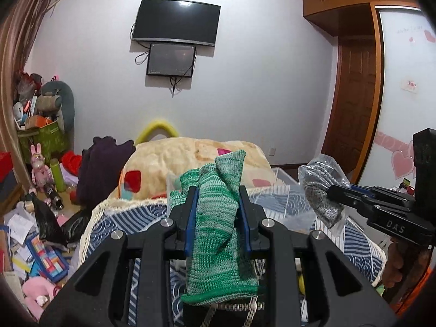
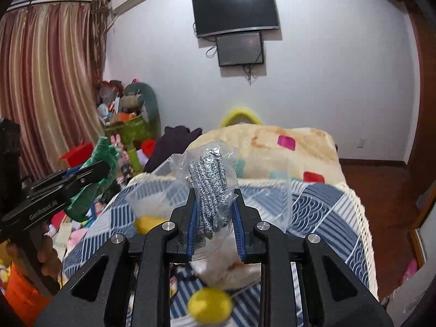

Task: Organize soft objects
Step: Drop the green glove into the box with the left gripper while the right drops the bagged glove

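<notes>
Clamped between the blue pads of the left gripper [image 1: 217, 209], a green knit glove [image 1: 218, 234] is held up above the blue patterned bedspread [image 1: 114, 226] in the left wrist view, where the right gripper [image 1: 333, 193] is seen pinching a bagged grey glove [image 1: 321, 188]. In the right wrist view, that grey glove [image 2: 211, 190], wrapped in clear plastic, is gripped between closed fingers over the bed, with a yellow ball [image 2: 209, 303] blurred below.

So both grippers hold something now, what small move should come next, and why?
Probably lower the left gripper toward the clear bin on the bed first. It is shut on the green knit glove, held in the air; the right gripper also holds its bagged grey gloves aloft.
</notes>
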Demonstrator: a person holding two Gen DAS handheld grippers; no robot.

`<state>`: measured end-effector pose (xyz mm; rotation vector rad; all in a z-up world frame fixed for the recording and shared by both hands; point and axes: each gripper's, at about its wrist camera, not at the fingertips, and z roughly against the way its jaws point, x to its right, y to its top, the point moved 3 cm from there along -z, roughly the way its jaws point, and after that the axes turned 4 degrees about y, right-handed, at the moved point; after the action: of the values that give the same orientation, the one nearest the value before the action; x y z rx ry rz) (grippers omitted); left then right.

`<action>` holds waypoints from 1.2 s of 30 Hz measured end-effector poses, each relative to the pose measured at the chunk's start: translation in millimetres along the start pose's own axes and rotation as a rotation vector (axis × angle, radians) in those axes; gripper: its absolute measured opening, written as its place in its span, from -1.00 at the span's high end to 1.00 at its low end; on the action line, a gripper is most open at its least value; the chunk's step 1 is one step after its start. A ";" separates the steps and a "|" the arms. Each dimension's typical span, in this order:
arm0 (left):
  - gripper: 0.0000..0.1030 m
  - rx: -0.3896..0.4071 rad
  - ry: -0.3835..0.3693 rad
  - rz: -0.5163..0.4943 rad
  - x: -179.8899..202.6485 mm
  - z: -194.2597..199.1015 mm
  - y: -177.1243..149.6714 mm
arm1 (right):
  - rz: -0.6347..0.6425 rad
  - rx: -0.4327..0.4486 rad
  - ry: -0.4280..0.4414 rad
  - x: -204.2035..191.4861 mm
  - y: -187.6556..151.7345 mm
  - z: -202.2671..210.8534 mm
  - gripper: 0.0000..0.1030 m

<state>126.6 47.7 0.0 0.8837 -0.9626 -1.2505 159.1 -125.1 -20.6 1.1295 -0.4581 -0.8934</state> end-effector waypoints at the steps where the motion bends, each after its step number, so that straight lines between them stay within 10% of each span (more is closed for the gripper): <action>1: 0.47 0.003 -0.003 0.000 0.7 -2.5 3.5 | 0.000 0.006 -0.008 2.7 4.1 -2.9 0.59; 12: 0.47 -0.097 -0.011 -0.014 0.8 -61.1 13.4 | 0.020 0.033 -0.042 10.8 30.0 -25.5 0.59; 32: 0.47 -0.348 0.016 -0.078 8.5 -140.9 -14.1 | 0.043 -0.211 -0.060 21.9 -2.9 -96.8 0.59; 36: 0.10 -0.365 0.008 -0.091 11.7 -142.3 -17.0 | 0.046 -0.241 -0.063 21.6 -6.1 -101.0 0.53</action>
<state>254.4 37.1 -65.2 0.6487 -0.6637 -1.4427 242.0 -85.0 -67.8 0.8694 -0.4143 -0.9197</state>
